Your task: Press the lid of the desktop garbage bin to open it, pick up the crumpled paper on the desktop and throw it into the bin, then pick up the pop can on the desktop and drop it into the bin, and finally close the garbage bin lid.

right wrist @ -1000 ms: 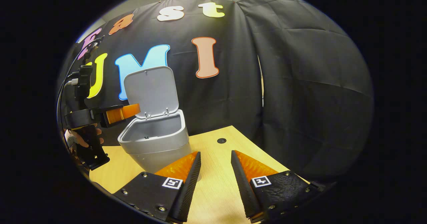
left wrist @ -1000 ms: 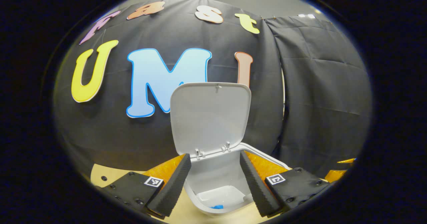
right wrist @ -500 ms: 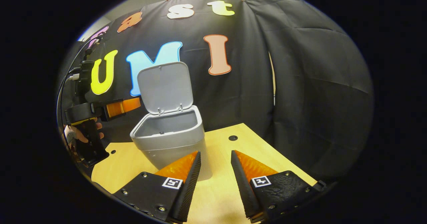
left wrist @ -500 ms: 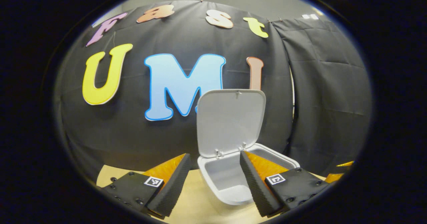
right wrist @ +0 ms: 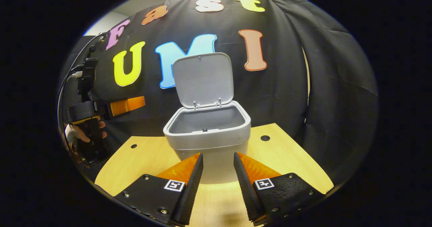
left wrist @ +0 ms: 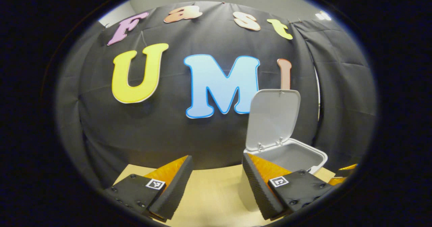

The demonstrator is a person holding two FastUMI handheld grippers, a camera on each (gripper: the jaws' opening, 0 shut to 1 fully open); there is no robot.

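Now, the bits of this moment, biggest first, each placed from the bin.

Table [right wrist: 290, 159]: the bin stands on it, and bare wood shows on both sides of the bin.

Bin [right wrist: 211, 141]: it sits in the middle of the table, right in front of my right tongs and close to them. From my left tongs I see the bin [left wrist: 287, 156] off to the right side, just behind my right-hand finger.

Lid [right wrist: 203, 80]: it stands straight up at the back of the bin, on its hinges, so the bin's mouth is wide open. I think closing it is the step left to do.

Way to the lid: it rises above and behind the bin's mouth, straight ahead of my right tongs. Its long side goes up and down, so I think it needs a push from the top, forward and down. My right tongs look nearer and better lined up.

Left tongs [left wrist: 217, 183]: the fingers are spread apart with nothing between them. From the right view they [right wrist: 126, 106] hang in the air to the left of the bin, well apart from it.

Right tongs [right wrist: 217, 183]: fingers apart, nothing in them, low in front of the bin.

Paper and can: I cannot see them on the table near the bin, and I cannot see down to the bin's bottom.
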